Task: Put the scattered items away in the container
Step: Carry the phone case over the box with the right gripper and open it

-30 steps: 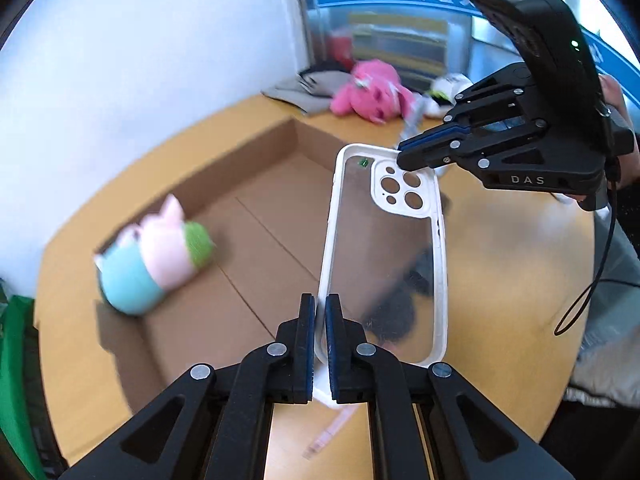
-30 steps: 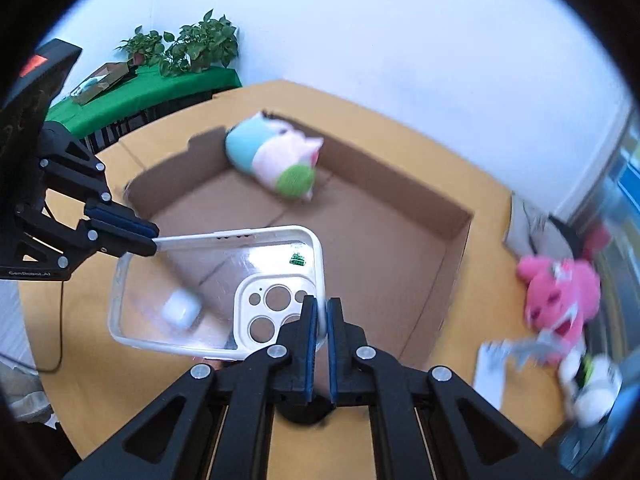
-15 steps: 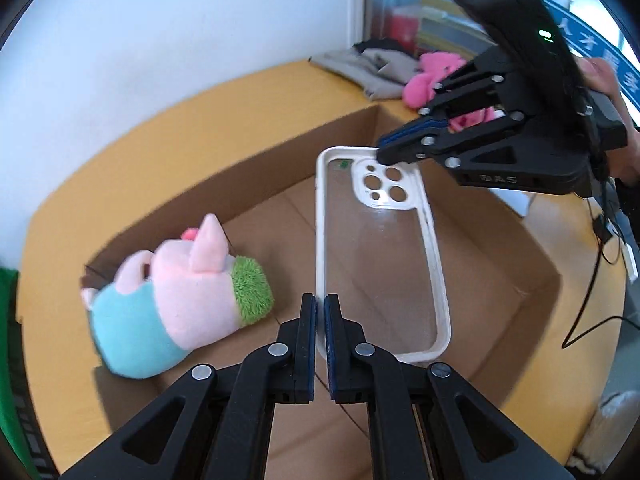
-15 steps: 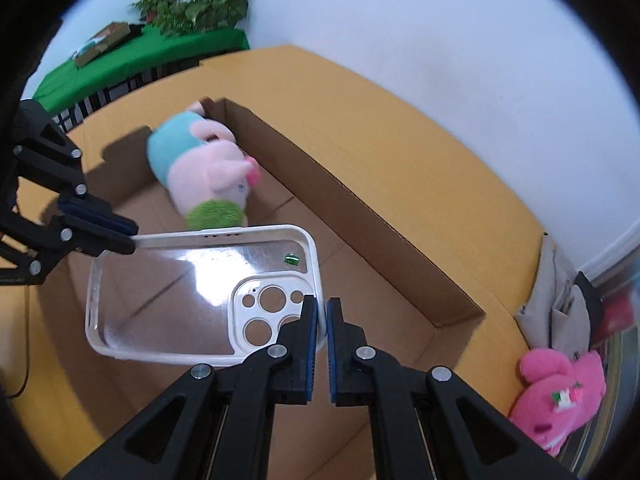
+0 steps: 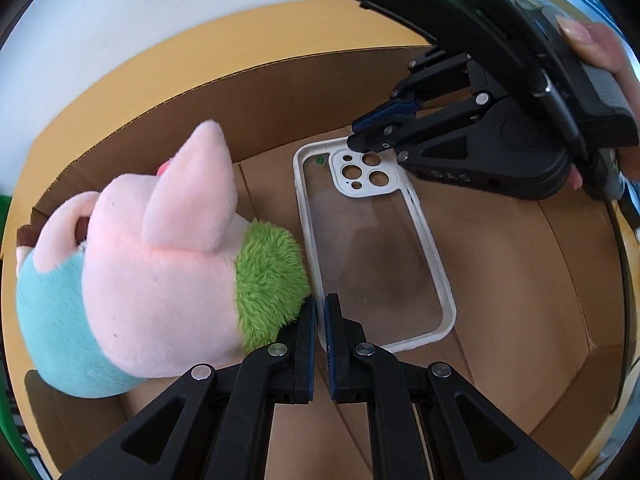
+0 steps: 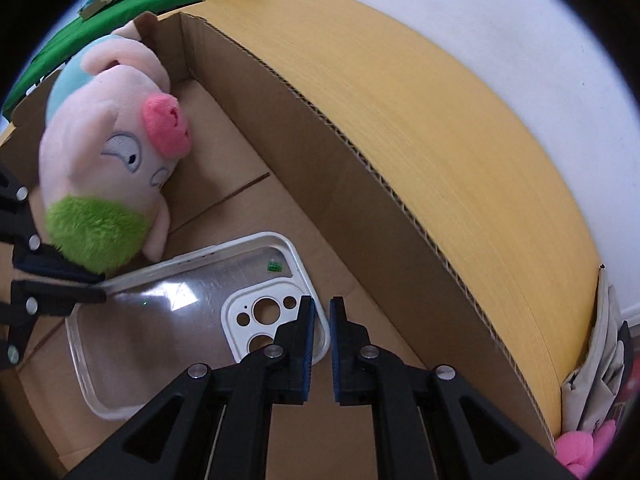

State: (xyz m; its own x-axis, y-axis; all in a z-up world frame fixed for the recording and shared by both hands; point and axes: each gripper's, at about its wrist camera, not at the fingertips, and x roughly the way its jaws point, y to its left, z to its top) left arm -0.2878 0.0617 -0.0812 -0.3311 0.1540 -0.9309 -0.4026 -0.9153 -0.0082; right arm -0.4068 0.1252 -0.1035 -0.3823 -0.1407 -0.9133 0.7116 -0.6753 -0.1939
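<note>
You have brought the clear phone case (image 5: 376,248) down from above the table and into the cardboard box (image 5: 520,280): a second ago it hung over the box's near edge, and now it sits low over the box floor, filling the middle of the left wrist view. The plush pig (image 5: 152,256), small and far at the left a moment back, now looms across the left half of that view, its green tuft just beside the case's long edge. Your right gripper's jaws, clamped until now, are just starting to part, so the drop looks about to begin; I judge the case all but delivered, with the other scattered toys beyond the box wall at the lower right of the right wrist view not yet dealt with.

Your left gripper (image 5: 319,312) stays pinched tight on the case's white rim at the bottom centre of its view, at the corner nearest the pig. Your right gripper (image 6: 322,316) has the camera-cutout corner between its pads at the bottom centre of its own view, a thin gap now showing on the right-hand side of the rim. The case lies roughly flat between the two grippers, whether it touches the cardboard I cannot tell
</note>
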